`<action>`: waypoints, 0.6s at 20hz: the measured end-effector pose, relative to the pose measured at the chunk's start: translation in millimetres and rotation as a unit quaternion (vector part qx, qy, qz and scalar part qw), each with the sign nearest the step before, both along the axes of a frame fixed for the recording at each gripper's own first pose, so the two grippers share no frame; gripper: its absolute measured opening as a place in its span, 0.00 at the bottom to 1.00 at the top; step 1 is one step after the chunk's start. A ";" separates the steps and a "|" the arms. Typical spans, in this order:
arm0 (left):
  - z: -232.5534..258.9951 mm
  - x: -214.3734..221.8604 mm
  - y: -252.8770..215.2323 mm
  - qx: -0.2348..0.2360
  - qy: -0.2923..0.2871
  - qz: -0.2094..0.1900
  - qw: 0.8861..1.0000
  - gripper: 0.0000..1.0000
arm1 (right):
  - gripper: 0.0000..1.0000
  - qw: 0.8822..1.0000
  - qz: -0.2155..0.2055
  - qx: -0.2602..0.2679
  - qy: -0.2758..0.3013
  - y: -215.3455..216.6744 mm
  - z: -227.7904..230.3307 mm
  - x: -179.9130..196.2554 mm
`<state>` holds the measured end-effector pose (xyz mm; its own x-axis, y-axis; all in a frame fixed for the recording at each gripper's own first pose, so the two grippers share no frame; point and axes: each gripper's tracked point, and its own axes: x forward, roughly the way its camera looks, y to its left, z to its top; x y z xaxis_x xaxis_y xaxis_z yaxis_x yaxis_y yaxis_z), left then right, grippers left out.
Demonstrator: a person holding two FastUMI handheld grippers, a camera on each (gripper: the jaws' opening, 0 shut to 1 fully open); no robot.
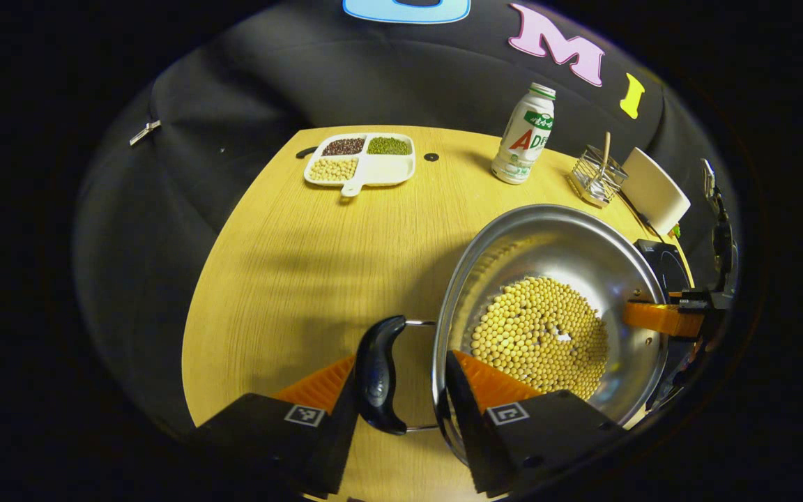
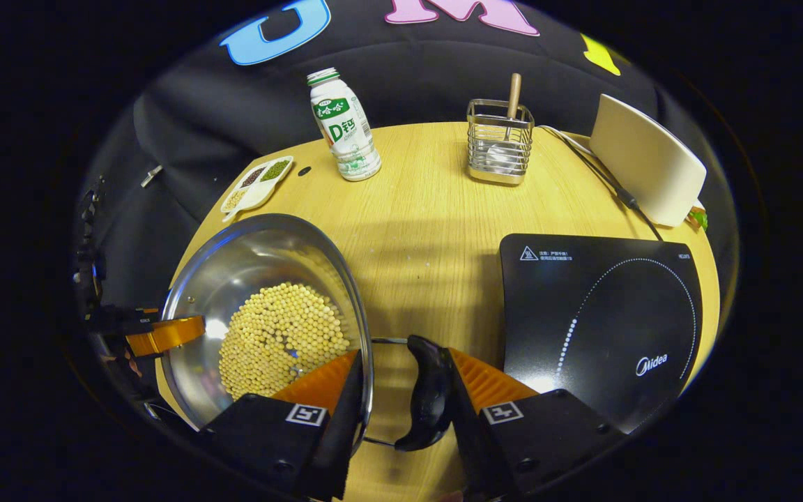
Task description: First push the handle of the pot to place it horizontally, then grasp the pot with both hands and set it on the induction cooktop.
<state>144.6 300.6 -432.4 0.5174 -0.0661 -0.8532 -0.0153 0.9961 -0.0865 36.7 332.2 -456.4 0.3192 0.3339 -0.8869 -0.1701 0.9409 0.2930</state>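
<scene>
Pot point(image 1: 548, 307), steel and holding a layer of yellow beans, sits on the wooden counter point(image 1: 304, 265) beside the black induction cooktop point(image 2: 603, 328), not on it; the transfer remains to be done. Both side handles lie level, so the pushing step looks complete. The left gripper point(image 1: 401, 380) has its jaws straddling the near black handle point(image 1: 378, 376) and the pot rim, one finger outside the handle and one inside the wall; they appear closed down on handle and rim together, though firm contact cannot be confirmed. The right gripper point(image 2: 401, 390) is set the same way on the opposite handle point(image 2: 429, 394). In my judgement the two-handed grasp is taken or nearly so, with lift and placement outstanding. The right gripper view gives the cooktop surface in full, bare and just beside the pot; the left gripper view gives the divided tray point(image 1: 362, 162) of beans close up at the counter's far edge.
</scene>
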 end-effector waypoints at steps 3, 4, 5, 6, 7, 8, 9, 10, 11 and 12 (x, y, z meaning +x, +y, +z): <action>1.7 -3.1 -1.4 -0.004 0.002 0.006 1.000 0.65 | 0.61 1.000 0.005 0.003 0.006 -0.4 5.4 -1.0; 2.5 -3.8 -2.6 -0.008 0.001 0.010 1.000 0.64 | 0.61 1.000 0.004 0.000 0.008 -0.7 5.5 -1.3; 2.9 -6.9 -3.8 -0.011 0.002 0.014 1.000 0.61 | 0.58 1.000 0.007 -0.002 0.010 -1.7 6.9 -2.6; 3.8 -10.4 -3.9 -0.015 0.005 0.020 1.000 0.60 | 0.54 1.000 0.010 -0.004 0.010 -1.0 7.2 -3.7; 5.3 -13.9 -4.2 -0.017 0.006 0.026 0.999 0.59 | 0.54 1.000 0.012 -0.005 0.009 -1.5 10.2 -4.4; 8.5 -16.9 -4.6 -0.017 0.007 0.030 0.999 0.59 | 0.58 1.000 0.014 -0.005 0.006 -2.7 14.8 -4.9; 14.2 -20.6 -5.7 -0.017 0.006 0.031 0.999 0.58 | 0.58 1.000 0.016 -0.004 0.006 -3.7 20.4 -6.4; 19.1 -23.3 -6.6 -0.015 0.007 0.032 0.999 0.62 | 0.58 1.000 0.017 -0.004 0.007 -4.9 26.0 -6.8; 25.5 -26.0 -8.6 -0.012 0.007 0.031 0.999 0.59 | 0.58 1.000 0.018 -0.003 0.008 -7.6 31.7 -7.9; 32.8 -28.3 -10.5 -0.009 0.007 0.028 1.000 0.59 | 0.58 1.000 0.018 -0.001 0.008 -10.8 38.7 -7.9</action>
